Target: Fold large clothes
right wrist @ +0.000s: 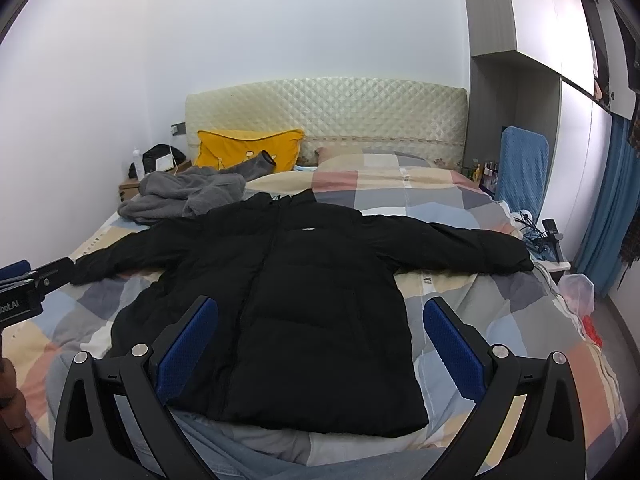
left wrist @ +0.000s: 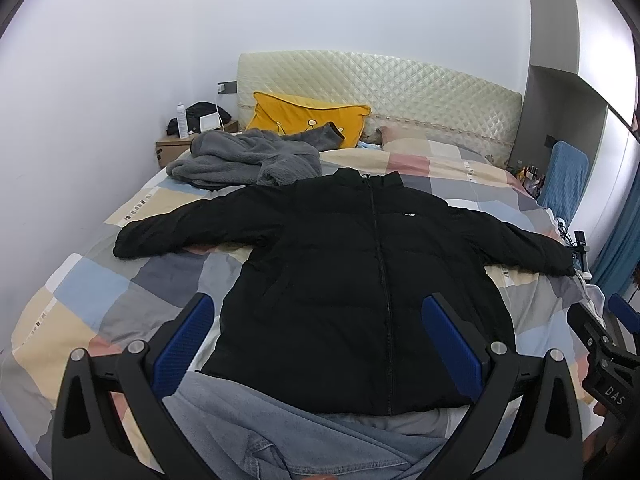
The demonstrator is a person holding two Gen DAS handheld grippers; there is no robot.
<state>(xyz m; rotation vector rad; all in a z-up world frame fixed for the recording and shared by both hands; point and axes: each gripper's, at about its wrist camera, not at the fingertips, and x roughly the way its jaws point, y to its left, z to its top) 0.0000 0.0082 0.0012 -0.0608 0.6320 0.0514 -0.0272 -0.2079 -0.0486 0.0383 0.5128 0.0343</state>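
The black jacket [left wrist: 360,280] lies front-up and flat on the bed [left wrist: 80,300], both sleeves spread wide, hem nearest. Both the left gripper [left wrist: 316,344] and the right gripper [right wrist: 320,344] hover released, holding nothing. Risks: the puffy, slick fabric may slip from 2 narrow pads, or spring open; the jeans [left wrist: 280,432] under the hem may get pinched along.

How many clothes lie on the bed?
3: black jacket spread flat mid-bed, grey fleece bunched near the yellow pillow, denim garment at the near edge. Others may be hidden.
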